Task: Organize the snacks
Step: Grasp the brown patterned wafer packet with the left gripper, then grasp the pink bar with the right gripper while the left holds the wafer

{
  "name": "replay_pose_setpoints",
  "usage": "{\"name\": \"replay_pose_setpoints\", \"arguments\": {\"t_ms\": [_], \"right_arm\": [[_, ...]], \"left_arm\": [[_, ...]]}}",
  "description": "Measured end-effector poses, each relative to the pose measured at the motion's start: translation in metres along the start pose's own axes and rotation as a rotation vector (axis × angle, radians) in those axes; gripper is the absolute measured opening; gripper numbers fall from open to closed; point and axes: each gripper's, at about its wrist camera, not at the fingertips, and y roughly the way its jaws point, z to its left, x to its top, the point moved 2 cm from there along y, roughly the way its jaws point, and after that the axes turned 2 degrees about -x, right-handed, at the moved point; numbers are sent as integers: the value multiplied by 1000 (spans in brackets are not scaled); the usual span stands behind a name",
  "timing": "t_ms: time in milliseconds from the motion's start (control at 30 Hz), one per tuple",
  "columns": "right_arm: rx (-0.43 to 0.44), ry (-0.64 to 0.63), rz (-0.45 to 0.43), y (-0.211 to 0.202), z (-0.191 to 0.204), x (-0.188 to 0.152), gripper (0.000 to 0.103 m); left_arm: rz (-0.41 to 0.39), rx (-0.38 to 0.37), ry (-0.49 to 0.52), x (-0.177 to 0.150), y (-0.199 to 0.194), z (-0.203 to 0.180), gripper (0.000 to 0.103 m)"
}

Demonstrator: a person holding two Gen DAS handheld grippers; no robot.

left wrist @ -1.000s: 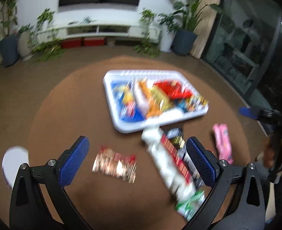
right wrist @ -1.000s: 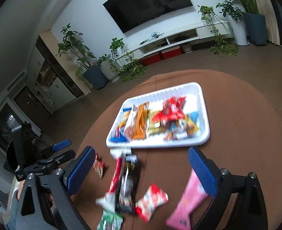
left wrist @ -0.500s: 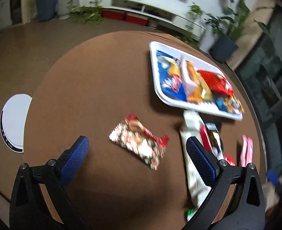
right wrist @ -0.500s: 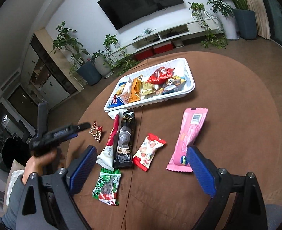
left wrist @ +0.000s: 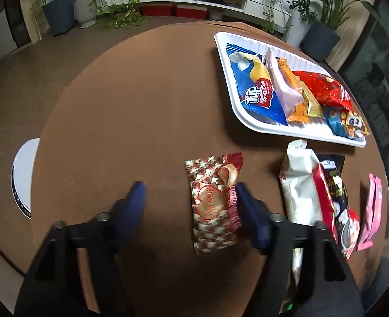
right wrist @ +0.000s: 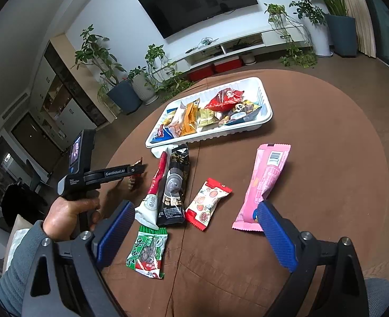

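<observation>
Covering most of the view was the round brown bench (left wrist: 131,100), with the white tray (left wrist: 222,52) of snacks toward its far edge. Nearer the front edge lay the starry red-and-gold packet (left wrist: 211,206), between the half-spread fingers of the left gripper (left wrist: 190,195), which had just been closing; one pad touched it. Looked light and crinkly, probably slippery, so I'd pinch mid-body. Right gripper (right wrist: 194,233) hung wide apart, empty.

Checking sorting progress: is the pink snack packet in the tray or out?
Out. The pink packet lies flat on the brown table, apart from the white tray.
</observation>
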Motion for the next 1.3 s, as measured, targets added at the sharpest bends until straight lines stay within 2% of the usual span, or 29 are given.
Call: {"name": "replay_pose_setpoints", "arguments": {"t_ms": [167,333,433,633,833,1000,1233,1300], "right_arm": [[-26,-8,6,3,-1,-3,96],[-58,8,4,2,-9,-1,96],[-83,22,13,5,-17,-1,93],[-101,40,41,13,-23,-4,86],[-130,41,50,20,-29,-5,83],[-169,7,59,30,-32,2,75],[-212,-16,149,65,-37,14,66],[-222,-19,166,76,-38,16,60]], "left_arm": [[1,5,50,-9,-6,-7,54],[-7,0,97,-13,-8,-12,43],[-12,-11,124,-15,-8,-16,26],[-23,-49,162,-22,-12,-20,21],[-25,-101,152,-35,-19,-20,21],[-25,-175,125,-55,-31,-21,21],[-45,-237,111,-78,-54,-26,20],[-47,-255,107,-81,-59,-27,20]]}}
